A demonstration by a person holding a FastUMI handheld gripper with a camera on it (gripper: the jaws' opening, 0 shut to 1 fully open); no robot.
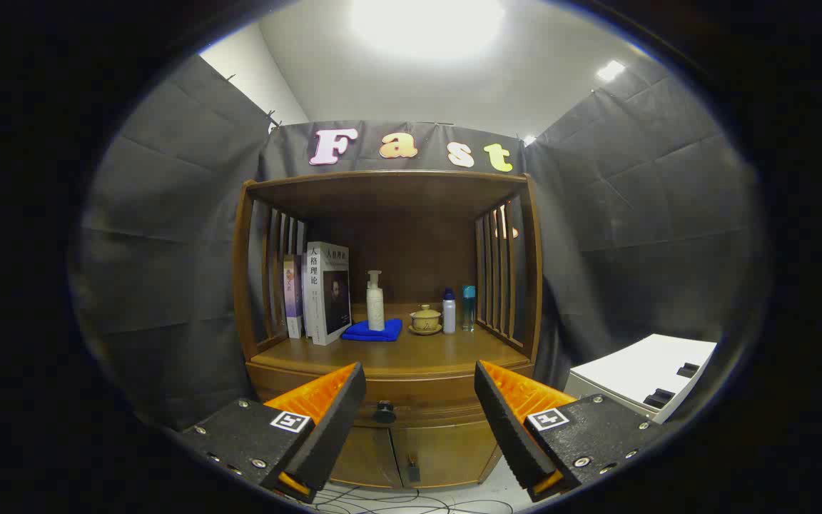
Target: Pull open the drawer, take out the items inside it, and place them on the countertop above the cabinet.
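The gripper [419, 389] hangs with its jaws spread wide, holding nothing, well short of the wooden cabinet [389, 400]. Between the jaws and beyond them sits the dark drawer knob [384, 412] on the closed drawer [418, 400]. Above the knob, on the desk [411, 353], stand books [325, 300], a pump bottle [375, 303] on a blue cloth [373, 330], a lidded cup [425, 319] and two small bottles [457, 310].

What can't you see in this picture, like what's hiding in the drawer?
- Inside the drawer, gripper view: the closed front hides what it holds.
- Behind the lower cabinet doors: shut, and the fingers of the open tool cover their sides.
- Drawer knob: too small to tell its shape well.
- Things behind the books on the countertop: blocked by the books.
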